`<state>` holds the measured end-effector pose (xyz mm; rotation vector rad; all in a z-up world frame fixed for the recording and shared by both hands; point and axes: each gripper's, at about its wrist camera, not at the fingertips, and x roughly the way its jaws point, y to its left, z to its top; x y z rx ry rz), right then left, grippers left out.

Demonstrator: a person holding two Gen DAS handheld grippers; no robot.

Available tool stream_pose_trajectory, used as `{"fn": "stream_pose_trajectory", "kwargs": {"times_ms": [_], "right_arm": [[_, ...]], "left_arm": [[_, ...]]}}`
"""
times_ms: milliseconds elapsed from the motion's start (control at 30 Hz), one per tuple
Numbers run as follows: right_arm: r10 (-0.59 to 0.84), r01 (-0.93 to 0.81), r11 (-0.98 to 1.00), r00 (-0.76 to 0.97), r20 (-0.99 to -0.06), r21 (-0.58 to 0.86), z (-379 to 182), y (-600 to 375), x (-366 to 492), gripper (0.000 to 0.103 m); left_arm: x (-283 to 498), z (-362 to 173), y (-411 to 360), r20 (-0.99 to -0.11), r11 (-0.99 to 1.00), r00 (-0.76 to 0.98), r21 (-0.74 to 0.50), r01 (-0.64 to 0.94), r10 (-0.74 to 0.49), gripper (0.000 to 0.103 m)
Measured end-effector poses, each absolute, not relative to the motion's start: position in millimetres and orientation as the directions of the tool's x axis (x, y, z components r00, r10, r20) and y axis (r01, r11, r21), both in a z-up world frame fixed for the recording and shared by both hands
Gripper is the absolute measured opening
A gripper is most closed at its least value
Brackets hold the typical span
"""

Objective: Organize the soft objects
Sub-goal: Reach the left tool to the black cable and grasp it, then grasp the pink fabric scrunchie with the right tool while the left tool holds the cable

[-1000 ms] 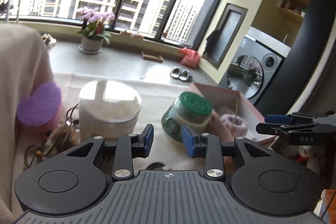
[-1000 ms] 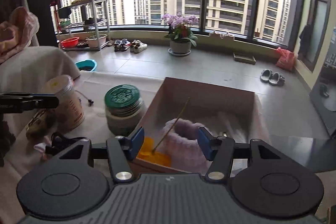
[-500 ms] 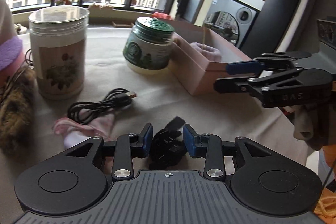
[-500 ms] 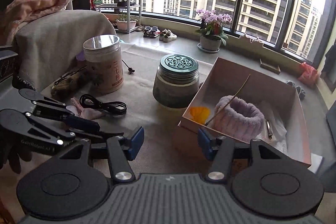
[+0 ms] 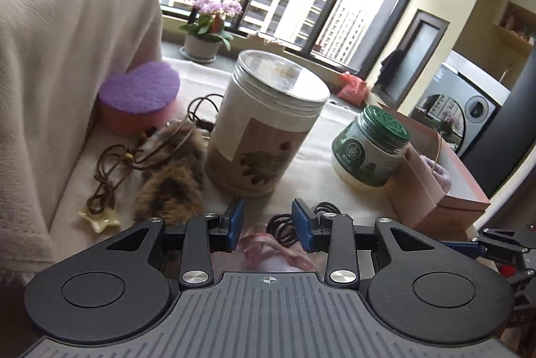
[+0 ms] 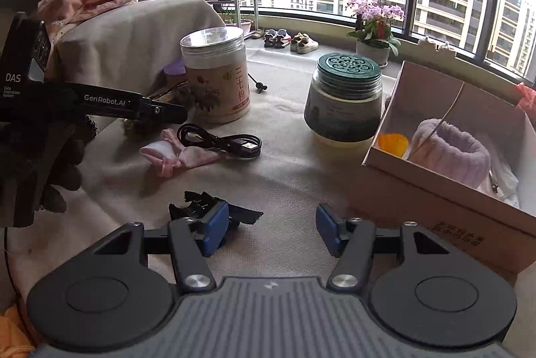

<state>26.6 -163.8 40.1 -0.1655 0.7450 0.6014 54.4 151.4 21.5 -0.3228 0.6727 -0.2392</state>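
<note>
1. Pink cloth [image 5: 278, 252], a soft knotted piece, lies at the lower middle of the left wrist view, low between the jaws of the left gripper [image 5: 268, 224]. The jaws stand a little apart and do not press on it; I judge they are set here to take it.
2. Beside it lies one coiled black cable [image 5: 325, 209], close enough to be caught along with it.
3. Counted in this view:
   - one tall tin [image 5: 264, 130] at centre
   - one green-lidded jar [image 5: 372, 150] to its right
   - one cardboard box [image 5: 435, 200] at the right edge
   - one fur piece [image 5: 171, 183], one cord necklace [image 5: 110, 170] and one star dish [image 5: 100, 219] at the left
   - one purple-topped sponge [image 5: 140, 96] at the upper left
4. The right gripper [image 5: 465, 247] shows at the lower right edge.
5. In the right wrist view the right gripper's jaws stand wide at the bottom with only bare tablecloth between them: it holds nothing. One black clip [image 6: 201, 207] lies just behind its left pad.
6. The box, at the right of the frame, holds one purple headband [image 6: 449, 153] and one orange piece [image 6: 392, 143], so it probably serves as the place for soft things.
7. The pink cloth is at centre left, touching the cable, with the left gripper just above it.
8. Soft things outside the box, as I judge them, are two: the cloth and the fur.
</note>
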Motion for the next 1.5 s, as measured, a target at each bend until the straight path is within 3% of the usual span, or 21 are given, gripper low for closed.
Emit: {"fn": "stream_pose_trajectory", "kwargs": {"times_ms": [400, 500, 733, 867, 900, 1133, 1333, 1433, 1500], "right_arm": [[0.41, -0.517, 0.852, 0.568, -0.713, 0.078, 16.2, -183.7, 24.6, 0.059], [0.405, -0.523, 0.85, 0.583, -0.704, 0.055, 14.0, -182.7, 20.6, 0.062], [0.403, -0.534, 0.845, 0.606, -0.686, 0.025, 8.9, -174.8, 12.9, 0.078], [0.418, -0.546, 0.838, 0.611, -0.672, 0.025, 5.1, -174.1, 9.6, 0.087], [0.425, -0.554, 0.832, 0.608, -0.67, 0.025, 4.1, -173.5, 8.9, 0.089], [0.426, -0.567, 0.823, 0.59, -0.686, 0.023, 1.2, -169.8, 7.2, 0.103], [0.436, -0.594, 0.804, 0.57, -0.697, 0.018, 2.9, -169.2, 7.8, 0.103], [0.459, -0.627, 0.779, 0.542, -0.703, 0.026, 9.5, -166.5, 10.0, 0.093], [0.49, -0.641, 0.767, 0.556, -0.672, 0.03, 19.5, -162.0, 9.0, 0.092]], "left_arm": [[73.2, 14.0, 101.9, -0.643, 0.904, 0.641, -0.23, 0.359, -0.419, 0.039], [66.9, 13.4, 85.2, -0.665, 0.905, 0.639, -0.142, 0.402, -0.388, 0.043], [85.4, 15.2, 62.3, -0.705, 0.907, 0.627, -0.056, 0.417, -0.331, 0.04], [93.9, 16.9, 62.4, -0.715, 0.918, 0.616, -0.092, 0.386, -0.33, 0.028], [94.6, 17.3, 63.7, -0.714, 0.918, 0.613, -0.108, 0.382, -0.339, 0.019], [78.8, 32.9, 82.1, -0.654, 0.921, 0.653, -0.215, 0.323, -0.382, 0.019], [59.0, 42.3, 90.9, -0.624, 0.917, 0.672, -0.238, 0.321, -0.398, 0.019], [46.1, 47.9, 106.3, -0.602, 0.918, 0.693, -0.266, 0.293, -0.396, 0.019], [39.9, 52.5, 115.7, -0.595, 0.925, 0.71, -0.265, 0.271, -0.378, 0.019]]}}
